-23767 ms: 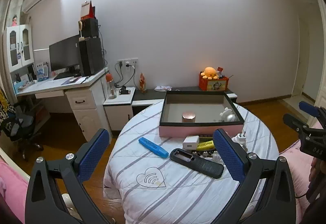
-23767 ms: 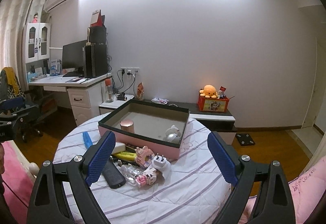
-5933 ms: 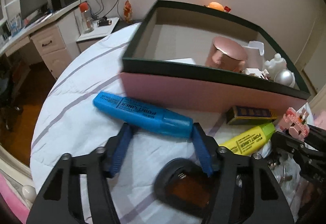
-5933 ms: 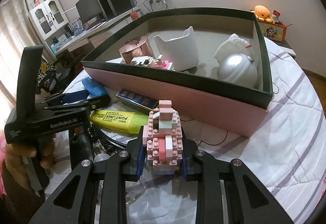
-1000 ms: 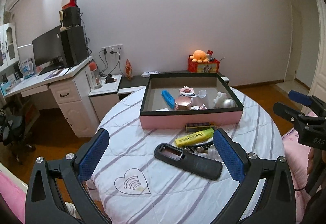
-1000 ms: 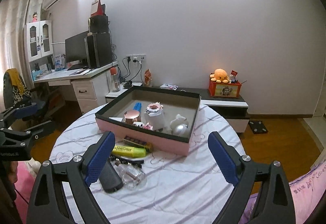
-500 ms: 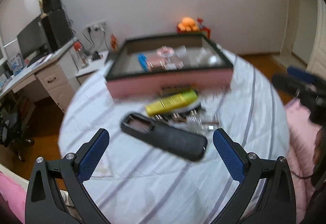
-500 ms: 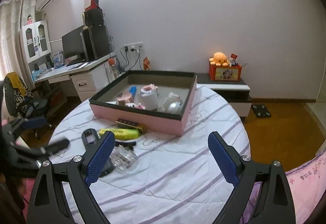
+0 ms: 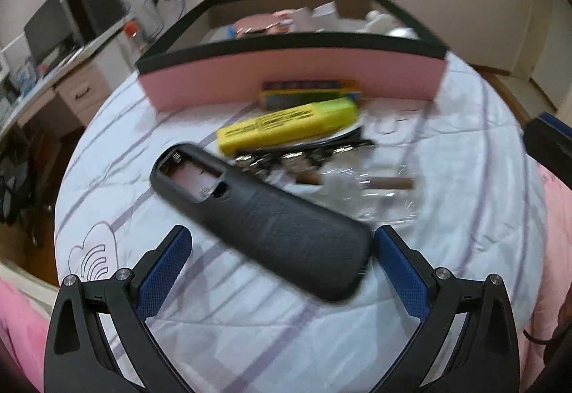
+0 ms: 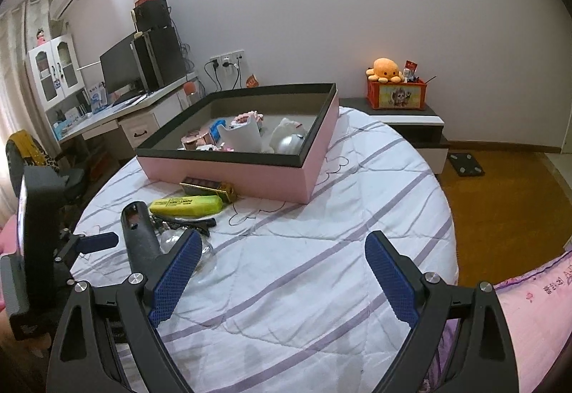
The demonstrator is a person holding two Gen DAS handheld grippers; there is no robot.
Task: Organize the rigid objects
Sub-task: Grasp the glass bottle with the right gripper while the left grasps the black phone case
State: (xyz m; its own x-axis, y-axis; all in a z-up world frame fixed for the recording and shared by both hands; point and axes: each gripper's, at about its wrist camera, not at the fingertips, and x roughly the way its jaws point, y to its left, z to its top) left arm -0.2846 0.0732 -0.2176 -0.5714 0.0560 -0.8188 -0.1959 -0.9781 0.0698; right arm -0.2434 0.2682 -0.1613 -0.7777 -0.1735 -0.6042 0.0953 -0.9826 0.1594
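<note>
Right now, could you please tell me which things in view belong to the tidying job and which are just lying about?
Belongs to the job:
- pink box
- black remote
- yellow highlighter
- small dark box
- clear plastic piece
- left hand-held gripper, open

Just lying about:
- orange plush octopus
- computer monitor
- striped bedspread

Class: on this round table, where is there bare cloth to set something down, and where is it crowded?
Free: the striped cloth right of the black remote, ahead of the right gripper. Crowded: the strip before the pink box, holding the yellow highlighter and clutter.
</note>
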